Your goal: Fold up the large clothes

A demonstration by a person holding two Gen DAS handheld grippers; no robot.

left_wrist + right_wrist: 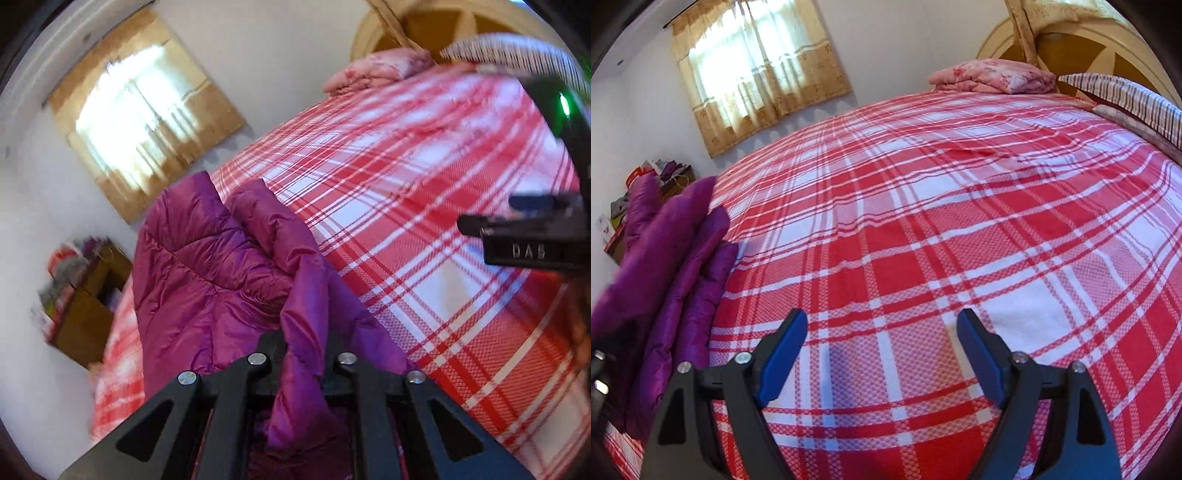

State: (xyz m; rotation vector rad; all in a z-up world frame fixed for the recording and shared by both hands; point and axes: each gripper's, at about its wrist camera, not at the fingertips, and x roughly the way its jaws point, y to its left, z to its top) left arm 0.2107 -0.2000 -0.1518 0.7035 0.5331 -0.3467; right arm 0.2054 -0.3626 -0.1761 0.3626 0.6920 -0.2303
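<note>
Clothing counts one: a single purple puffer jacket [207,266], quilted, glossy and bunched in folds, lying at the bed's [923,229] left edge, toward nine o'clock in the right wrist view. Two claws show. Left claw [303,354] is pinching a fold of the jacket; right claw [882,332] hangs spread above the red-and-white plaid bedspread. One folded pink blanket [993,79] sits at one o'clock.
</note>
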